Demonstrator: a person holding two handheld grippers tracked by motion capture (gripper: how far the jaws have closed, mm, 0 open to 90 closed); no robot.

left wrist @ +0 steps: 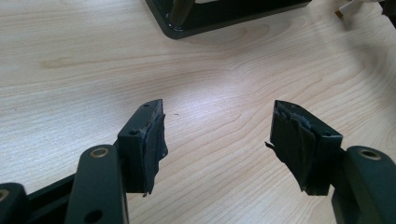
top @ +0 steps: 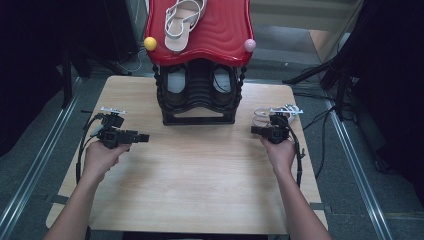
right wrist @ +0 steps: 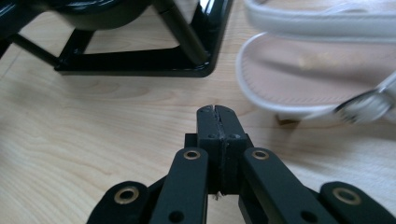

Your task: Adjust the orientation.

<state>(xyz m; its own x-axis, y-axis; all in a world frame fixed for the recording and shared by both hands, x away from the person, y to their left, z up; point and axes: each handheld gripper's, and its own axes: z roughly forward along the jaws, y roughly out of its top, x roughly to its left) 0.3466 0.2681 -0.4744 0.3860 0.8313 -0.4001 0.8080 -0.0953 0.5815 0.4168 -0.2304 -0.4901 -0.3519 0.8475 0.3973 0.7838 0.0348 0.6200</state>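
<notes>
Fingers (right wrist: pixel 218 122) pressed together above the pale wooden table (right wrist: pixel 70 140).

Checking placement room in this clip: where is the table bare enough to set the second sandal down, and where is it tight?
Bare wood runs between the left gripper and right gripper, from the black rack to the table's near edge. It is tight at the back right, where the white sandal lies beside the rack.

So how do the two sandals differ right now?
One sandal lies on the red top of the shoe rack; the other sandal lies on the table, beside the rack's base. The top one sits far from both grippers; the table one lies just past the shut right gripper. Both are white and strappy.
</notes>
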